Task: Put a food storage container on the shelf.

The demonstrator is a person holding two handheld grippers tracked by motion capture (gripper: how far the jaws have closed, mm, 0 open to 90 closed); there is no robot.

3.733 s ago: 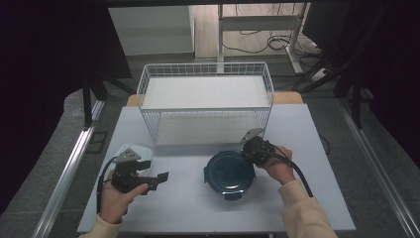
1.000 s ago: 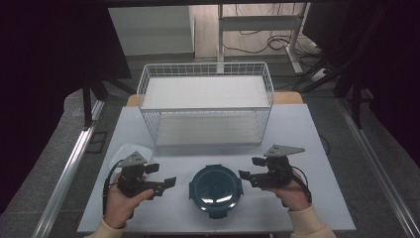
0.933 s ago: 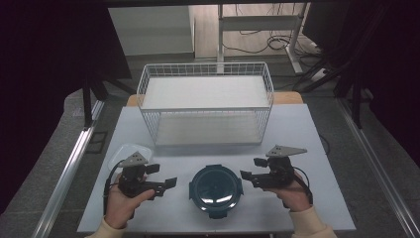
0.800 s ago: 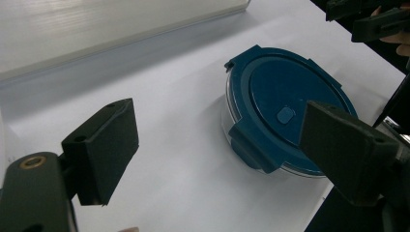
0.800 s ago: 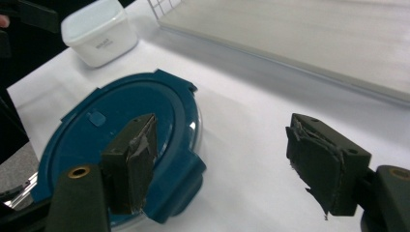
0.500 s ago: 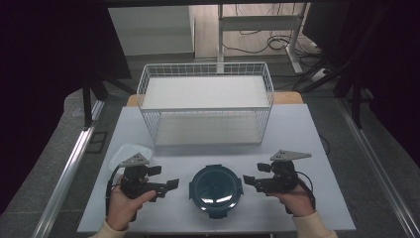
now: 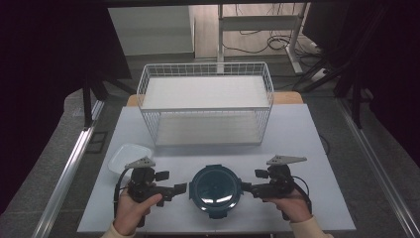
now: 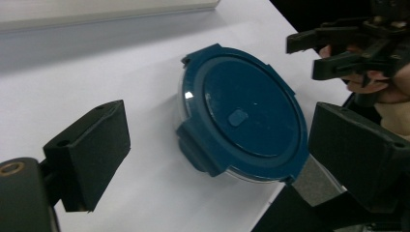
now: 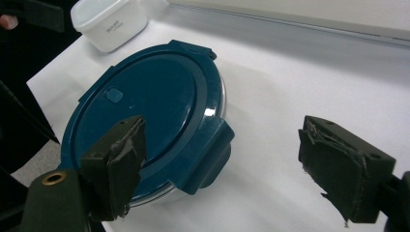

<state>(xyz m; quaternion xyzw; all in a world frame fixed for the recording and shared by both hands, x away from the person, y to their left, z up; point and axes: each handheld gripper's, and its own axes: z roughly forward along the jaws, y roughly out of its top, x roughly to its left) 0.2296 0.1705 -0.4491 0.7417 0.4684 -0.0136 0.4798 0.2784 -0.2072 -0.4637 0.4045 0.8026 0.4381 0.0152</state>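
Observation:
A round container with a dark blue clip-on lid point(image 7: 215, 185) sits near the table's front edge, between my two grippers. My left gripper point(image 7: 181, 188) points at it from the left and is open. In the left gripper view the container point(image 8: 241, 116) lies ahead of the spread pads, untouched. My right gripper point(image 7: 246, 188) points at it from the right, also open. In the right gripper view one lid latch point(image 9: 209, 153) lies between the pads, which do not press on it. Both pairs of jaws have just been opening.
A white wire basket point(image 7: 205, 101) with a white floor stands at the back of the table. A small white plastic tub point(image 7: 128, 154) sits just behind my left gripper, and it is the tub point(image 9: 109, 21) at the top left of the right gripper view.
Since the earliest frame the container has shifted a little left and toward the front edge, and my right gripper has come from its back right rim to its right side. Over the last second little moved.

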